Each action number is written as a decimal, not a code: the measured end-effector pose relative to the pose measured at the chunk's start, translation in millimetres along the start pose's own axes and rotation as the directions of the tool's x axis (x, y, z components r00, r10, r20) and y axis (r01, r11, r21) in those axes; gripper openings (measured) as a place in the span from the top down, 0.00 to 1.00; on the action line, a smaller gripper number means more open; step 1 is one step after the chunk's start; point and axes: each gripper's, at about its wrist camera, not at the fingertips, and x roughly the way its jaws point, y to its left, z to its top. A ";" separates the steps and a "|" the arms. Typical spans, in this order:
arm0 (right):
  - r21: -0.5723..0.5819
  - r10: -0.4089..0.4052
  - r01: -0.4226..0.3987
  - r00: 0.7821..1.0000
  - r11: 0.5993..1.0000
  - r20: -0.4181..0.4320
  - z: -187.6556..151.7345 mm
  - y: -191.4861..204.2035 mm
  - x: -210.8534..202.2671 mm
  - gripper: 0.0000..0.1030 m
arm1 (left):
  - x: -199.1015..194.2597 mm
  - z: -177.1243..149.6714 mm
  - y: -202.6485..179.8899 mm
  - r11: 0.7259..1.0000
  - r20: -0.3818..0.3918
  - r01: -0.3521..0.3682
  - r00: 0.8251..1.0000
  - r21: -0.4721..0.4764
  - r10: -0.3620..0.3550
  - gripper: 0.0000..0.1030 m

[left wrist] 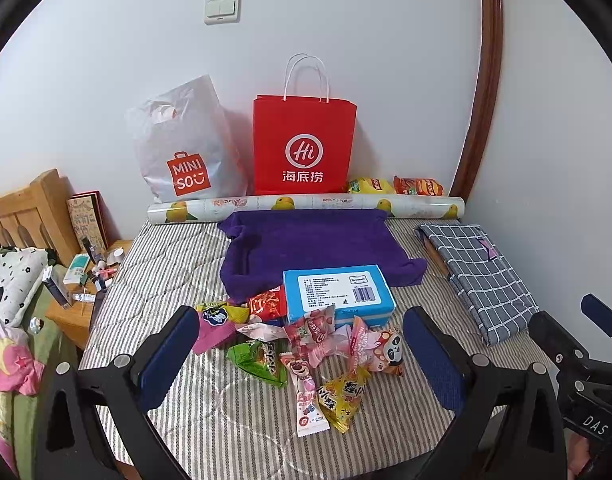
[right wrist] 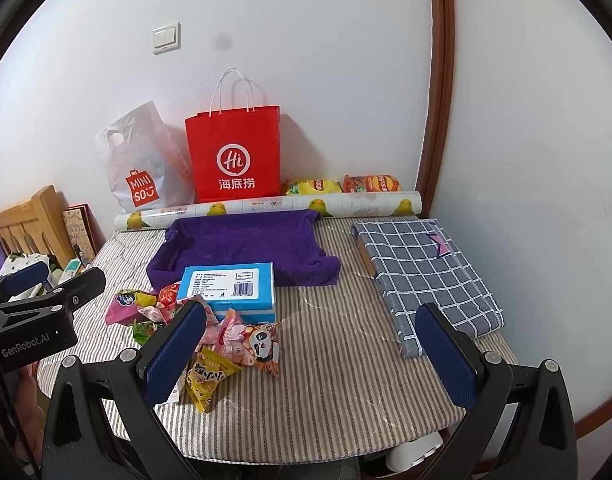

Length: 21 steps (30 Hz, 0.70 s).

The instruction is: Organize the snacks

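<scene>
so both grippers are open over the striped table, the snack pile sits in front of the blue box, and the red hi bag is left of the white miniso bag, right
Not quite: the red Hi bag stands to the right of the white Miniso bag, as the left wrist view shows. The rest holds: the left gripper and right gripper are open over the striped table, and the snack pile lies in front of the blue box.
</scene>
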 end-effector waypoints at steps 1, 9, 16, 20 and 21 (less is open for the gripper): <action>-0.001 0.001 -0.001 1.000 1.000 0.000 -0.3 -0.2 -1.0 0.00 | 0.1 -0.3 -0.1 1.000 0.000 -0.001 1.000 0.001 0.001 0.01; 0.001 0.006 -0.006 1.000 1.000 -0.019 1.6 2.1 12.8 0.00 | 13.0 1.9 3.6 1.000 -0.009 0.001 1.000 0.004 -0.001 0.01; 0.002 0.052 -0.052 0.997 0.999 -0.053 0.0 5.8 35.8 0.00 | 32.6 1.1 12.5 1.000 -0.033 -0.002 0.999 -0.007 0.002 0.01; -0.008 0.052 -0.053 0.996 0.999 -0.077 -5.0 9.1 55.0 0.00 | 51.2 0.2 24.5 0.999 -0.063 -0.019 0.998 -0.027 0.017 0.01; -0.007 0.047 -0.047 0.996 0.999 -0.081 -6.6 9.8 59.2 0.00 | 55.3 -0.7 27.7 0.999 -0.072 -0.022 0.997 -0.032 0.019 0.01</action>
